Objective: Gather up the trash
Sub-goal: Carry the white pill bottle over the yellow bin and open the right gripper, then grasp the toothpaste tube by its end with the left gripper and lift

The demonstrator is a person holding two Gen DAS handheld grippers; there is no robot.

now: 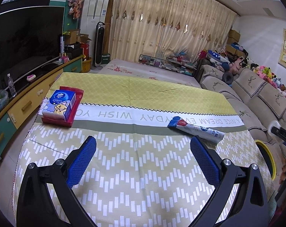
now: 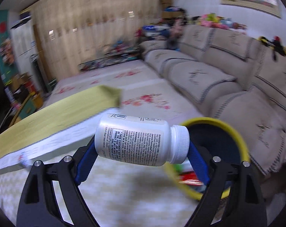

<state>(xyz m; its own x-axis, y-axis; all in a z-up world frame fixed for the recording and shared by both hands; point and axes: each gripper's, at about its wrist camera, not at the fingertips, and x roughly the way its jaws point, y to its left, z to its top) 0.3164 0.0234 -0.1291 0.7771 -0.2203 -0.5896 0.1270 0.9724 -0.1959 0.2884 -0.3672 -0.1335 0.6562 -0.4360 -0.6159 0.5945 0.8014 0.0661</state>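
Bottle sits crosswise, clenched in the right claw just short of the yellow-rimmed bin ahead, so center it over the opening before letting go, while the left claw, released and empty, hangs above the surface.

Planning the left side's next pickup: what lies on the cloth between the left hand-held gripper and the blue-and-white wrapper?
Nothing. In the left wrist view the left hand-held gripper hangs open, and only bare patterned tablecloth lies between it and the wrapper.
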